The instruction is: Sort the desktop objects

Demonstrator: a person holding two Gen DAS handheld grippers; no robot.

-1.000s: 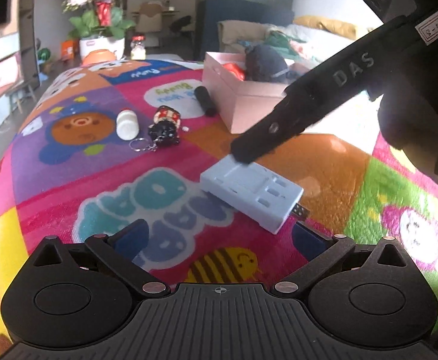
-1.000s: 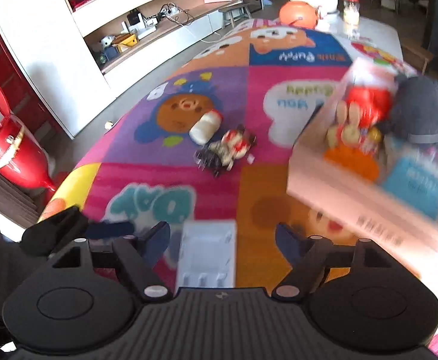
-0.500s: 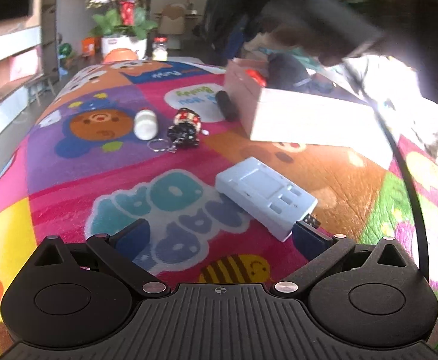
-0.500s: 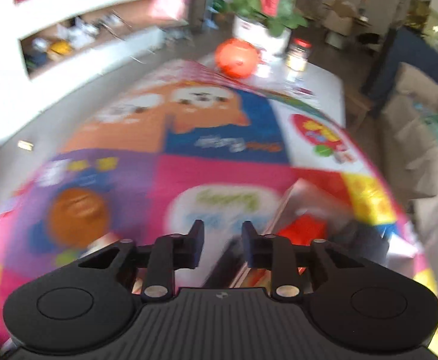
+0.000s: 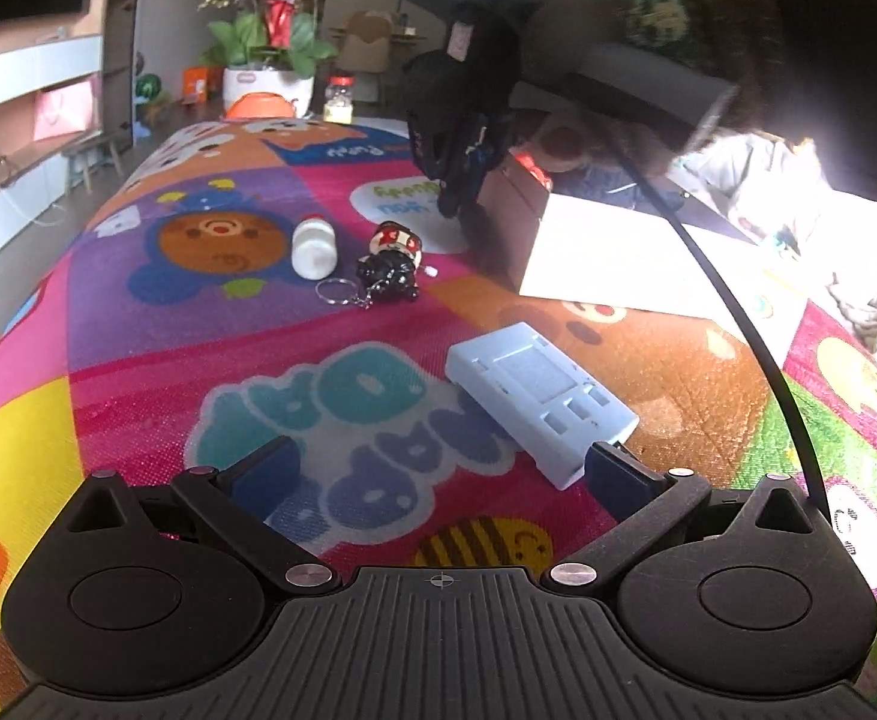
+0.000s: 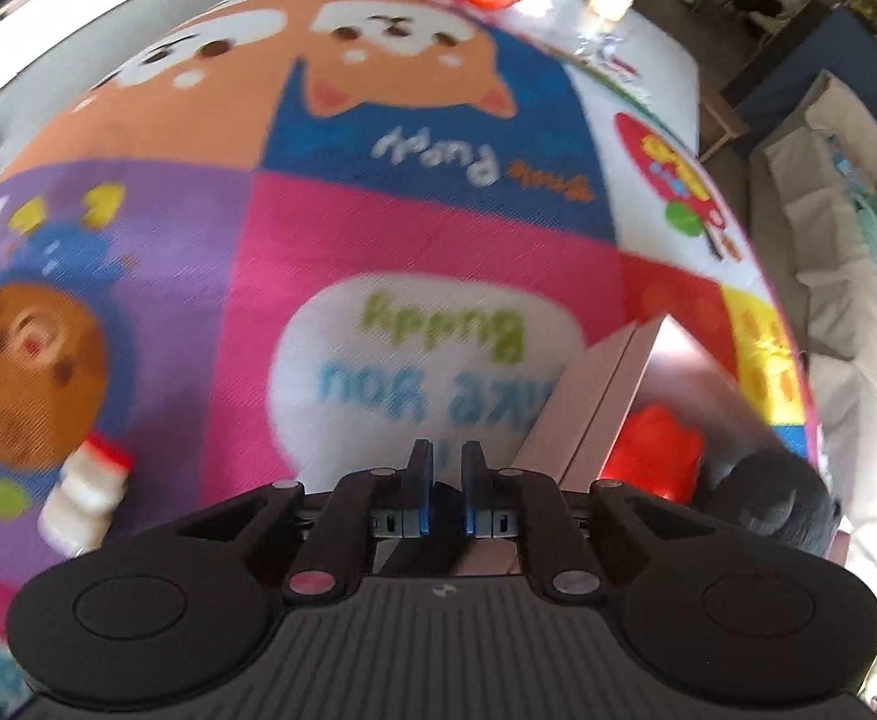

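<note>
- Currently the right hand-held gripper is pressed together just beside the pink box corner; a dark object appears pinched between the pads, identity unclear.
- The left hand-held gripper is spread wide, nothing between the fingers, with the grey-blue case lying on the surface just ahead, by the right fingertip.
- Still unsorted: white bottle and figurine keychain, side by side, near the box.
- Risk: a thin pinch could slip, dropping the item outside the box.
- Risk: the box wall could be clipped and shoved.
- Risk: the case could be nudged by the left fingertip.
- Box contents are mostly hidden; the right view is blurred.
</note>
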